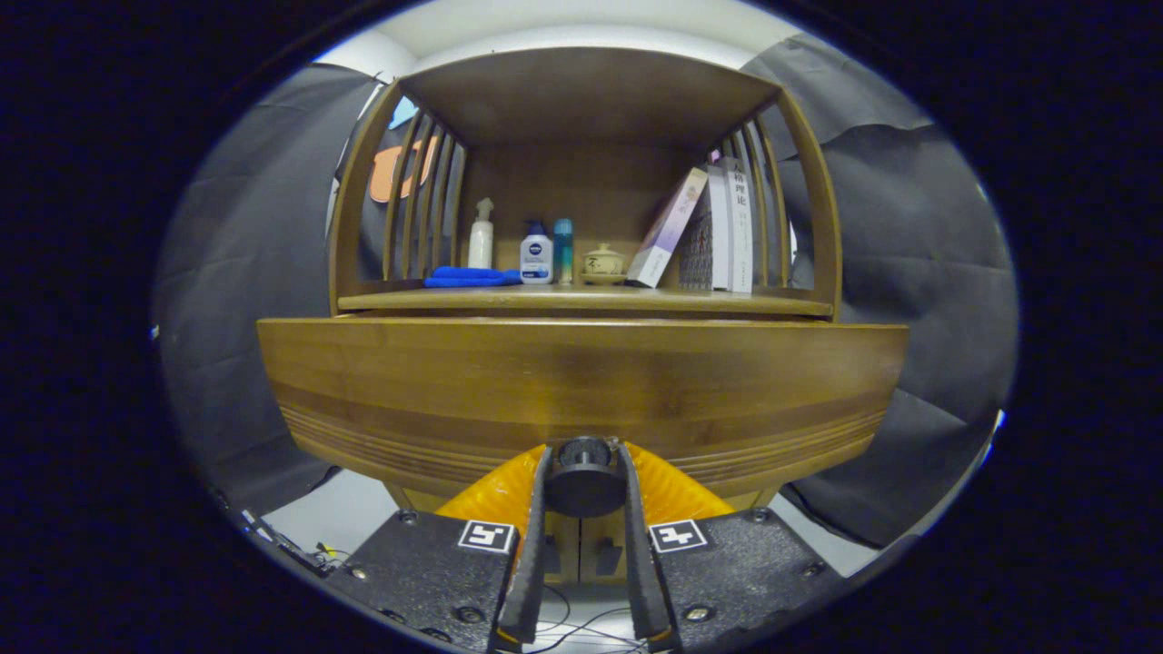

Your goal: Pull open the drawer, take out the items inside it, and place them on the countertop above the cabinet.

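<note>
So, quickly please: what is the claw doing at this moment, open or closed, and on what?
Claw: closed, both fingers pressing on the round drawer knob at the front of the wooden drawer.

Staged home-style booth: wooden cabinet [581, 391], shelf with toiletry bottles [536, 254], books [718, 232], black cloth wall [245, 272].
</note>
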Available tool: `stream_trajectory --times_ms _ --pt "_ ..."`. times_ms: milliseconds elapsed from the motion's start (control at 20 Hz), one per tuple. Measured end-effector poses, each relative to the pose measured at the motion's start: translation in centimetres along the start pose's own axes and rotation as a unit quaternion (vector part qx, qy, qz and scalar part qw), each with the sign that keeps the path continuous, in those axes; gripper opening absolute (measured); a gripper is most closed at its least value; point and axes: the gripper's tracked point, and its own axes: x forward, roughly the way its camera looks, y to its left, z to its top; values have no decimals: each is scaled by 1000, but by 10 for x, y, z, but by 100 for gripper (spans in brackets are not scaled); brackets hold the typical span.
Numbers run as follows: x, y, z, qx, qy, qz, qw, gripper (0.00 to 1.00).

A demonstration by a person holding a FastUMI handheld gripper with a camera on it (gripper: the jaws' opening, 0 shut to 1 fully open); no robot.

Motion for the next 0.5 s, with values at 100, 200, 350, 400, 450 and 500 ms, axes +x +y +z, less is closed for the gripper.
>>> stream_trajectory --times_ms 100,200,350,400,450,500 --pt "-10 -1 -4 1 0 -1 1000 41" --pt "-20 -1 -5 0 -3 2 1000 41" --pt "-36 -2 -9 3 -2 4 1000 41" --pt "-39 -2 -10 2 -2 6 1000 41" --pt "-43 -2 -11 -1 -2 8 1000 41" --pt "-47 -1 -13 -2 -1 9 1000 41"
